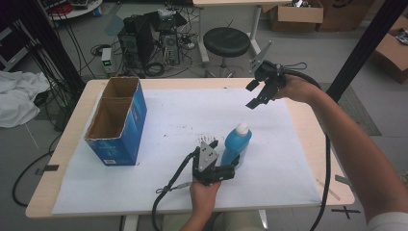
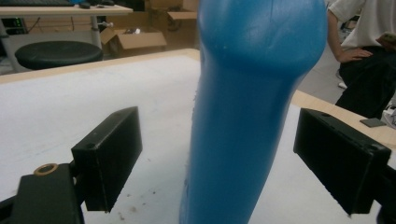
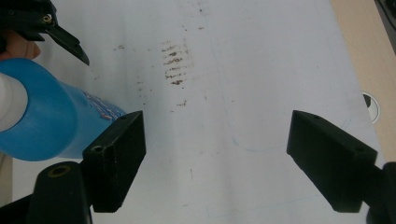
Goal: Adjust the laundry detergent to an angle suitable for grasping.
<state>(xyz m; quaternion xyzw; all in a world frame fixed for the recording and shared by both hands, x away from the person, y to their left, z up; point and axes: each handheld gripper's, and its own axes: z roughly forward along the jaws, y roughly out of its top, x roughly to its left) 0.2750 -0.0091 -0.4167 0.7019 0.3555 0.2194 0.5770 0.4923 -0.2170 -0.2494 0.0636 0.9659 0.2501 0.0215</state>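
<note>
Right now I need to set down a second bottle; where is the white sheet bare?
Bare: the stretch between the blue cardboard box and the blue plastic bottle, and the right part beneath the right tongs. Crowded: around the bottle, flanked by the left tongs.

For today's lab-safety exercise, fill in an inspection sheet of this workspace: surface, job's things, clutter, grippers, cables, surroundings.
Surface: table under a white sheet with dark smudges.
Job's things: blue bottle, white cap, upright; blue box, open, empty.
Clutter: nothing seen.
Grippers: left gripper open, jaws either side of the bottle, not touching; right gripper open, empty, raised above the sheet.
Cables: one trails from each gripper off the near edge.
Surroundings: stool, computer towers, cardboard boxes, floor cables.
</note>
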